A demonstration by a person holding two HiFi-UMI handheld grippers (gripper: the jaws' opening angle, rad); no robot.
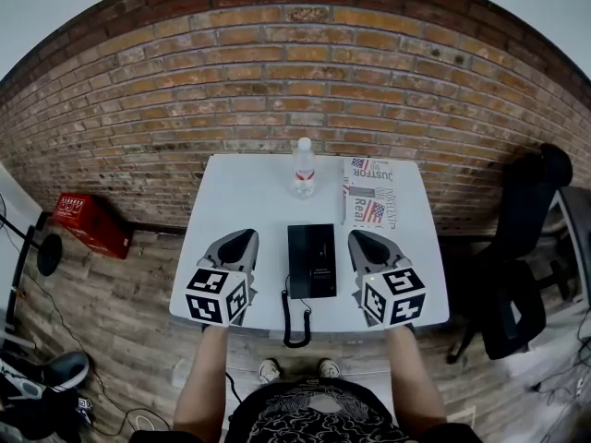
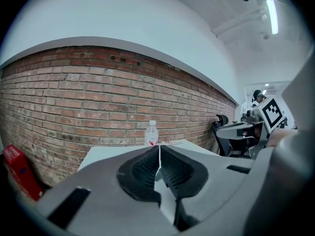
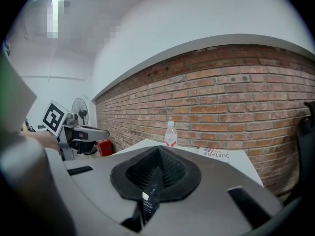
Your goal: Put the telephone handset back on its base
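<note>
Both grippers hover low over the front of the white table [image 1: 245,197], one on each side of the black telephone [image 1: 311,260].

- Left gripper [image 1: 238,244]: jaws pressed together, only a hairline seam between the pads, nothing in them (left gripper view [image 2: 159,154]).
- Right gripper [image 1: 365,245]: jaws likewise pressed together and empty; a small dark tag hangs at the pads (right gripper view [image 3: 157,156]).

Task thing: the telephone lies flat near the table's front edge, between the two grippers and touched by neither. From the head view it reads as one dark block. Whether the handset already sits in its cradle or lies loose on top cannot be told. A coiled cord [image 1: 295,321] leaves the near left corner and loops over the table edge.

Judgement: no grasp is in hand, so this is either before the pick-up or after the set-down. If the handset is loose, the next move calls for opening one gripper, taking the handset across its narrow middle, and lowering it square onto the base.

Surroundings: water bottle [image 1: 304,167] and newspaper [image 1: 369,206] stand behind the telephone, well clear. Only the dangling cord could snag or drag. Red crate [image 1: 90,224] and office chair [image 1: 522,257] stand off the table.
</note>
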